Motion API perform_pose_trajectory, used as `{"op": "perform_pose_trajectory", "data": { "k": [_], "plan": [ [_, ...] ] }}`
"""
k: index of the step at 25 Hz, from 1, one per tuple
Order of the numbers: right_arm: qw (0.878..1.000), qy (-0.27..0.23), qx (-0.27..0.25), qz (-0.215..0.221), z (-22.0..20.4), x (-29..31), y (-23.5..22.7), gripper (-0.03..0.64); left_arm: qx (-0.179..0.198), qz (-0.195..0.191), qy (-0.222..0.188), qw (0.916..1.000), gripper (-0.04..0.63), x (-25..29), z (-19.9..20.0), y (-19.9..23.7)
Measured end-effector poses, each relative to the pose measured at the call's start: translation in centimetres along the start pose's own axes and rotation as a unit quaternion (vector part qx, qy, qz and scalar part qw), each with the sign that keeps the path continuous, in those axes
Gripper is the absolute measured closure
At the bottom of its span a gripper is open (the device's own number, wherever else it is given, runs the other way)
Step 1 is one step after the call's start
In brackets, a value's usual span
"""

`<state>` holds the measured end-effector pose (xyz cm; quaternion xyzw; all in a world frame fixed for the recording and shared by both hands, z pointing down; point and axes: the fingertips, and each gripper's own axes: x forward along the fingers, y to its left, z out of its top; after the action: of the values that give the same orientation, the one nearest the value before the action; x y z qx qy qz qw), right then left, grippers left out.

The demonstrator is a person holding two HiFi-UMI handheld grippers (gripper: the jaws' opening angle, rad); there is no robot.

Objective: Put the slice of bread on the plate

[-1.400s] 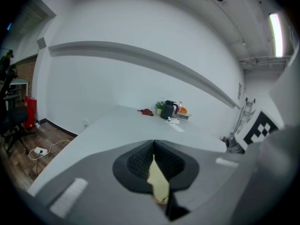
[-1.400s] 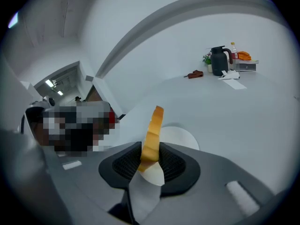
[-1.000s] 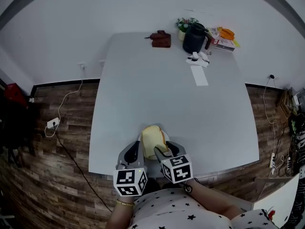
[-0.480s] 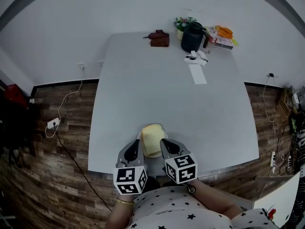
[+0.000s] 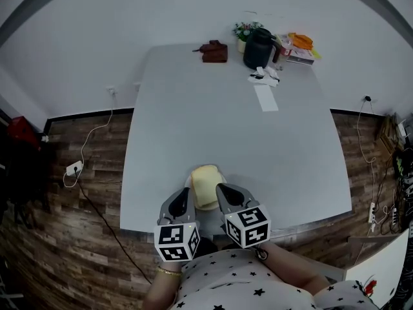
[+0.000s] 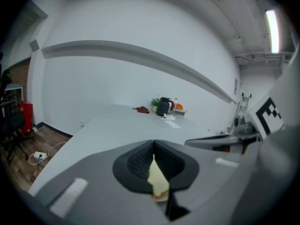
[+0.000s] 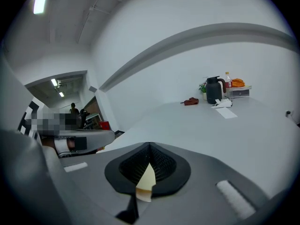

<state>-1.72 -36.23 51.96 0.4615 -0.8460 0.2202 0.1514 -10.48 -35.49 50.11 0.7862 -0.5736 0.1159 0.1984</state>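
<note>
A wide grey surface [image 5: 226, 134] is carrying everything. At its near edge the left gripper [image 5: 185, 192] and the right gripper [image 5: 219, 188] are hovering side by side, each with its jaws pressed together on nothing; the right jaws have just been closing. Between the two grippers a plate [image 5: 189, 182] is sitting on the surface, and the slice of bread [image 5: 206, 186] is lying on it.

Is a pale grey rectangular tabletop [image 5: 193, 121]; carries at the far end a black jug [image 5: 257, 48], small potted plant [image 5: 245, 31], dark red-brown pouch [image 5: 213, 51] and white paper strip [image 5: 265, 98], and near the front edge a white plate [image 5: 191, 182].
</note>
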Motion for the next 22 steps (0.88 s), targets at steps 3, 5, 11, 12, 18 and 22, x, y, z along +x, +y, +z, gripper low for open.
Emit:
{"op": "perform_pose_trajectory", "data": {
  "k": [3,5,11,12,18,22],
  "plan": [
    [1.0,-0.004,-0.008,-0.001,0.3,-0.2,0.1,0.618,0.0,0.0,-0.001,1.0,0.587,0.0,0.1,-0.1],
    [1.0,-0.005,-0.011,0.0,0.5,-0.3,0.2,0.618,0.0,0.001,-0.001,1.0,0.586,0.1,0.2,-0.1],
    [1.0,-0.011,-0.018,-0.002,1.0,-0.4,0.2,0.618,0.0,0.003,-0.003,1.0,0.586,0.1,0.6,-0.2],
    [1.0,-0.012,-0.018,-0.003,1.0,-0.5,0.2,0.618,-0.001,0.003,-0.003,1.0,0.586,0.0,0.5,-0.2],
    [1.0,-0.018,-0.015,-0.011,1.3,-0.9,-0.1,0.618,-0.002,0.003,-0.001,1.0,0.588,-0.1,0.4,-0.3],
    [1.0,-0.02,-0.013,-0.014,1.3,-1.1,-0.2,0.618,-0.003,0.001,0.001,1.0,0.586,-0.1,0.2,-0.4]
  ]
}}
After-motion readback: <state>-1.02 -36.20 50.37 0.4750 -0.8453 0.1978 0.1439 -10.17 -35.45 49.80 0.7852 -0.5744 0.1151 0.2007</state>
